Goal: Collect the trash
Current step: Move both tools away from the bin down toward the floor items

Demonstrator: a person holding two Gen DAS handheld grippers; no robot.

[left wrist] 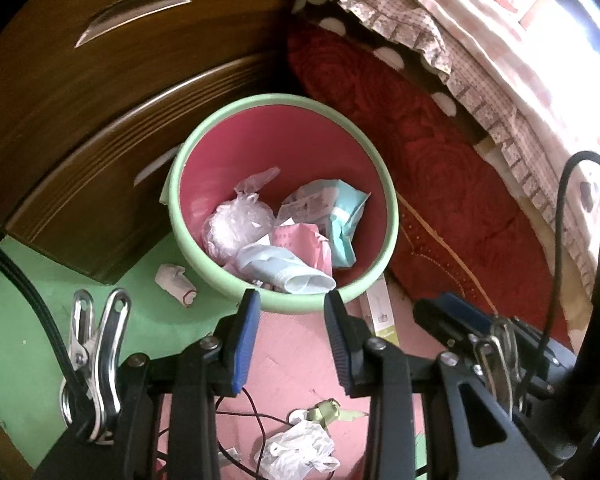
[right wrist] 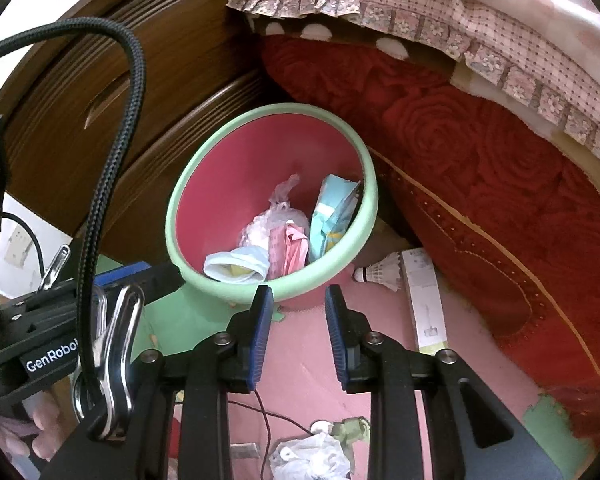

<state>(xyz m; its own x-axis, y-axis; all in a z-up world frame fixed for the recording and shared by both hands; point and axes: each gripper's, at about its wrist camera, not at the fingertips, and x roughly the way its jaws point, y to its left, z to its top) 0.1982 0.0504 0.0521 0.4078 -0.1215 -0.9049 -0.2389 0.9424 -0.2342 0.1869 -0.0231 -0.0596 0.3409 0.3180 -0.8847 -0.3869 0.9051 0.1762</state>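
Between the wooden drawers (left wrist: 100, 128) and the red bedspread (right wrist: 480, 200) we see the bin (left wrist: 380, 168), mint rim, pink inside, on the floor mat (right wrist: 300, 360), holding clear plastic, pink and blue wrappers. Crumpled paper (left wrist: 176, 282) lies just beside its rim, a white bag (left wrist: 300, 454) nearer us. Left gripper (left wrist: 290, 340) jaws parted, empty; right gripper (right wrist: 296, 336) parted, empty. We see bare mat before the bin
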